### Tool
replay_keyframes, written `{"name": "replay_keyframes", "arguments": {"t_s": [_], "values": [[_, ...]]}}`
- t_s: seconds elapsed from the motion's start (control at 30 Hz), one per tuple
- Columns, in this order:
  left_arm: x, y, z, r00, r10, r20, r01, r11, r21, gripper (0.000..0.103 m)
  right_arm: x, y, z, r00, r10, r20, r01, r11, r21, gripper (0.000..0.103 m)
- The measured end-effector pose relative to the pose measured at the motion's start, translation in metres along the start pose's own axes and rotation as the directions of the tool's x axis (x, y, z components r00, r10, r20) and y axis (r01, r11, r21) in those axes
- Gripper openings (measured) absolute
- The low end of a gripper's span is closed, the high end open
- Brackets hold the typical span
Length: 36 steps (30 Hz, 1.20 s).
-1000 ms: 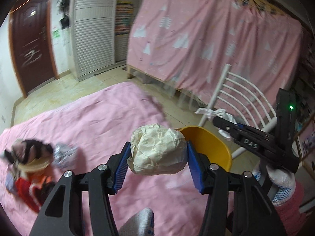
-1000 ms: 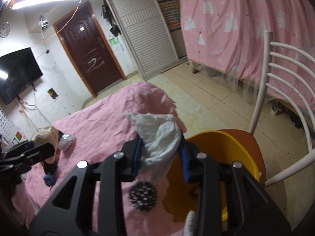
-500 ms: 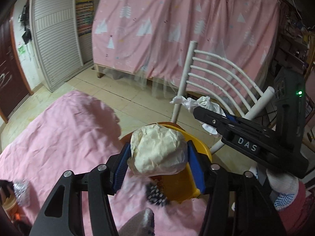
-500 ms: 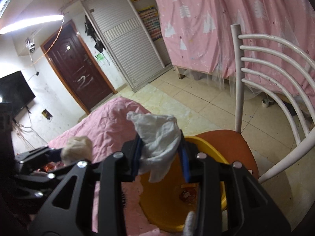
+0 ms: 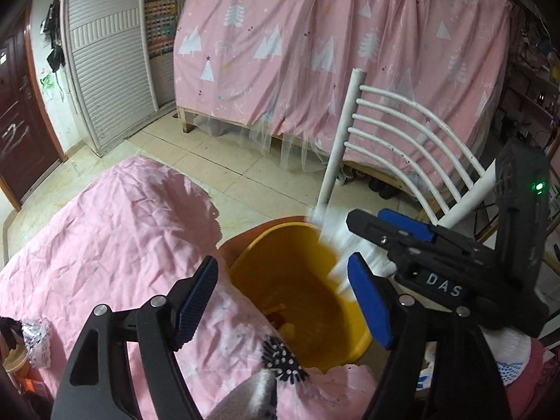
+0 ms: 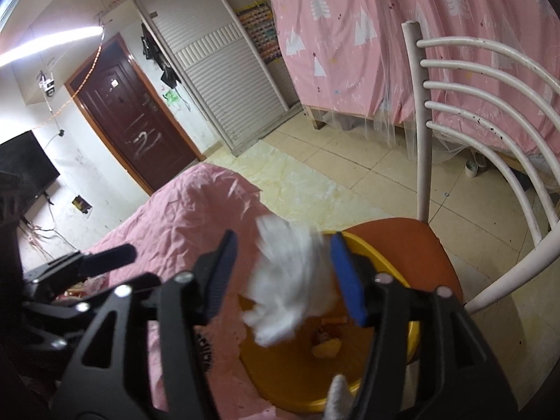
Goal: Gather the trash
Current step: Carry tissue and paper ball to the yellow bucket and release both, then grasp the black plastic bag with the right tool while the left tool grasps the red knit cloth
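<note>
1. Gone from the left gripper (image 5: 281, 301) is the crumpled paper ball it was clamping a sec ago; its jaws have just been opening and now stand wide w/ nothing between them, hanging right over the yellow tub (image 5: 297, 287).
2. Right gripper (image 6: 281, 274) jaws have just been opening too: the white tissue wad (image 6: 288, 280) is a blur between the pads, slipping loose & tipping down toward the tub (image 6: 385, 364), which sits on the orange chair seat (image 6: 416, 245).
3. Step in hand, I'd say: the drop. Both loads let go over the tub; bits of trash already lie at its bottom.
4. Paper ball itself? Can't pick it out for sure inside the tub.
5. More trash waits at the far left of the pink sheet (image 5: 105, 245): a foil scrap (image 5: 35, 337) & other bits.
6. Next move prob calls for letting the tissue clear the pads, then swinging both grippers back to that pile, jaws kept wide.
</note>
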<state>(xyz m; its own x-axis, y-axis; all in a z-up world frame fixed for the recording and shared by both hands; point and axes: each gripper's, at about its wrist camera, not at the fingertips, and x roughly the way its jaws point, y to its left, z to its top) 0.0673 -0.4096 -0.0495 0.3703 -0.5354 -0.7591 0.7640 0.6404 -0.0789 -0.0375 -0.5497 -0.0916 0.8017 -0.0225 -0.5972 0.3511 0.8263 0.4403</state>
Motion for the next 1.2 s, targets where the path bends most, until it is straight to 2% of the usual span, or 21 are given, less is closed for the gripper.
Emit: {"name": "replay_keyframes", "arguments": {"t_s": [0.1, 0.3, 0.53, 0.73, 1.03, 1.2], "values": [[-0.015, 0.01, -0.003, 1.0, 0.006, 0.019, -0.006, 1.0, -0.025, 0.067, -0.001, 0.006, 0.0, 1.0, -0.009, 0.004, 0.009, 1.0, -0.01, 0.062], [-0.052, 0.04, -0.017, 0.996, 0.048, 0.071, -0.041, 0.995, -0.088, 0.07, -0.001, 0.03, 0.0, 1.0, 0.0, -0.006, 0.0, 0.998, -0.055, 0.063], [-0.092, 0.08, -0.031, 0.987, 0.089, 0.13, -0.066, 0.982, -0.177, 0.073, 0.003, 0.084, -0.006, 0.999, 0.039, -0.032, -0.043, 0.989, -0.145, 0.063], [-0.129, 0.113, -0.048, 0.973, 0.147, 0.176, -0.103, 0.966, -0.236, 0.075, 0.008, 0.128, -0.016, 0.995, 0.079, -0.064, -0.092, 0.972, -0.218, 0.069], [-0.163, 0.179, -0.086, 0.951, 0.264, 0.16, -0.193, 0.913, -0.359, 0.08, 0.025, 0.201, -0.045, 0.973, 0.161, -0.165, -0.207, 0.925, -0.318, 0.07], [-0.173, 0.213, -0.111, 0.939, 0.322, 0.125, -0.246, 0.878, -0.411, 0.08, 0.033, 0.241, -0.063, 0.954, 0.199, -0.224, -0.273, 0.885, -0.377, 0.076]]}}
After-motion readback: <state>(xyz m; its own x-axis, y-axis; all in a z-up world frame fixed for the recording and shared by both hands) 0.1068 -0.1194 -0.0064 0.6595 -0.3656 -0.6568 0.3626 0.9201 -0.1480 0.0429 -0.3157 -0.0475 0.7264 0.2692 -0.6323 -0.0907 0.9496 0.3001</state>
